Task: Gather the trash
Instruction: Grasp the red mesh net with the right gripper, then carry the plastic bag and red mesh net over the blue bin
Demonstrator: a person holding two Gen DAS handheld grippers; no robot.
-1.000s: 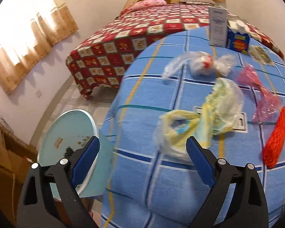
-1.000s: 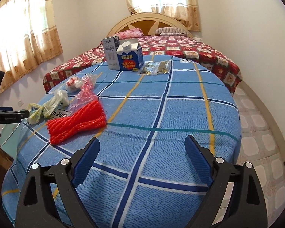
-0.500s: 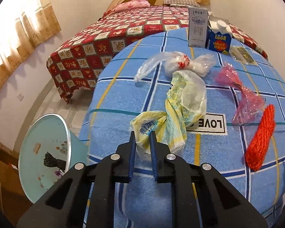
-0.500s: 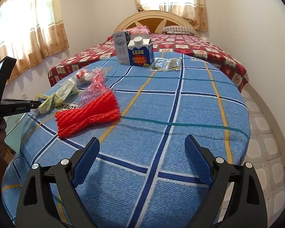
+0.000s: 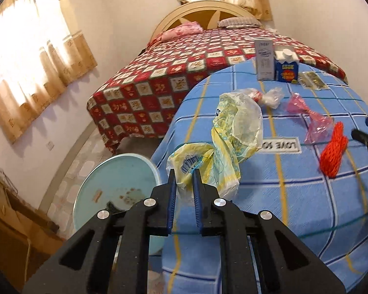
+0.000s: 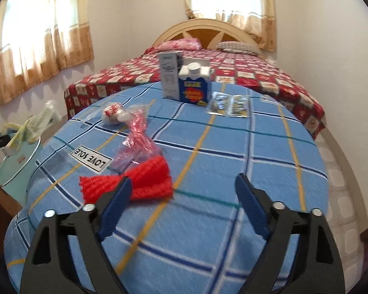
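Observation:
My left gripper (image 5: 184, 183) is shut on a crumpled yellow plastic bag (image 5: 228, 142), lifted off the blue checked table (image 5: 294, 196) near its left edge. A pale blue trash bin (image 5: 115, 186) stands on the floor just below it. In the right wrist view that bag (image 6: 29, 127) hangs over the bin (image 6: 19, 169). My right gripper (image 6: 181, 196) hovers over the table with its jaws closing and nothing pressed between them. Its left finger reaches over the red mesh net (image 6: 144, 181), which lies flat. A pink plastic wrapper (image 6: 137, 142) lies behind the net.
A clear bag with red print (image 6: 112, 112), a grey carton (image 6: 170, 78), a blue milk carton (image 6: 195, 85) and foil sachets (image 6: 229, 104) sit further back. A bed with a red checked cover (image 5: 184, 73) stands behind the table. A cardboard box (image 5: 9, 232) is at lower left.
My left gripper closed on the yellow bag, then lifted it and carried it left off the table. My right gripper moved forward towards the red net and narrowed its jaws.

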